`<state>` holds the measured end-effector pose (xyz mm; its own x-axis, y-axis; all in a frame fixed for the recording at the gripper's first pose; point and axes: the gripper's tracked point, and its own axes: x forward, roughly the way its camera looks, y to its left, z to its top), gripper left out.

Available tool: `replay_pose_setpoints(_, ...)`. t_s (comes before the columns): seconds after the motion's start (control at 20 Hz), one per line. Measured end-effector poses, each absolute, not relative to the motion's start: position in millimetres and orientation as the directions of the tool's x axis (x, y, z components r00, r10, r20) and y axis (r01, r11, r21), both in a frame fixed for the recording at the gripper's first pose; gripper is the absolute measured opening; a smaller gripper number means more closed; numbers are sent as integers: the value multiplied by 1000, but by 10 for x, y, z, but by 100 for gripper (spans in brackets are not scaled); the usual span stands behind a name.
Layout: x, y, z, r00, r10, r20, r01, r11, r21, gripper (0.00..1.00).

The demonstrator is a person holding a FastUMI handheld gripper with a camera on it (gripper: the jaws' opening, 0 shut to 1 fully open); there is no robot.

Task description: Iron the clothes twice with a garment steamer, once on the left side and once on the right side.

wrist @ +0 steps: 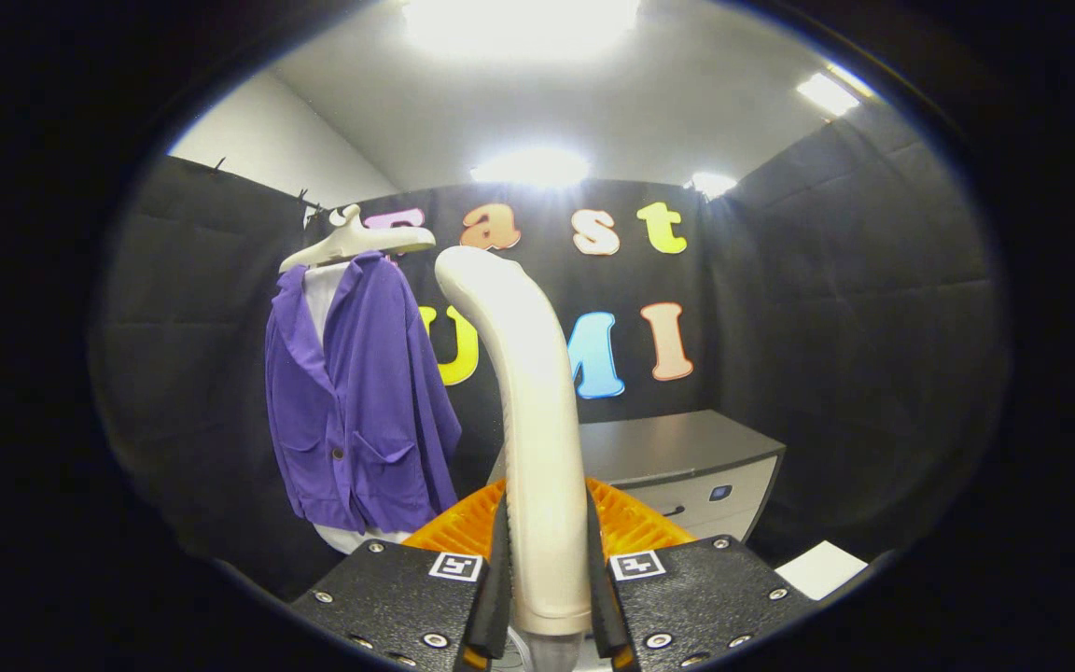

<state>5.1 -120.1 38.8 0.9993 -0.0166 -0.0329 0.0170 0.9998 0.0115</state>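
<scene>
Before the booth wall, upright steamer (528, 411) between clamping jaws, head toward jacket (356, 392)

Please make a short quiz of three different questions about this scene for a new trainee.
1. True or false: the tool is shut on the garment steamer.
2. What hangs on the hanger? A) purple jacket B) red towel C) black trousers
3. Fill in: beyond the steamer, lower down, stands a grey ____.

Key: 1 true, both fingers press its handle. 2 A, the purple jacket. 3 cabinet.
</scene>
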Motion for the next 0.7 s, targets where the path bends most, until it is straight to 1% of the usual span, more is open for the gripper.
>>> replay_pose_setpoints(0.1, -29, -1227, 397, 1000, -24, -12, 24, 1000, 6, 35)
replay_pose_setpoints(0.4, -187, -1161, 397, 1000, -16, 4, 16, 1000, 0, 35)
replay_pose_setpoints(0.7, -284, -1077, 326, 1000, -11, -10, 10, 1000, -16, 35)
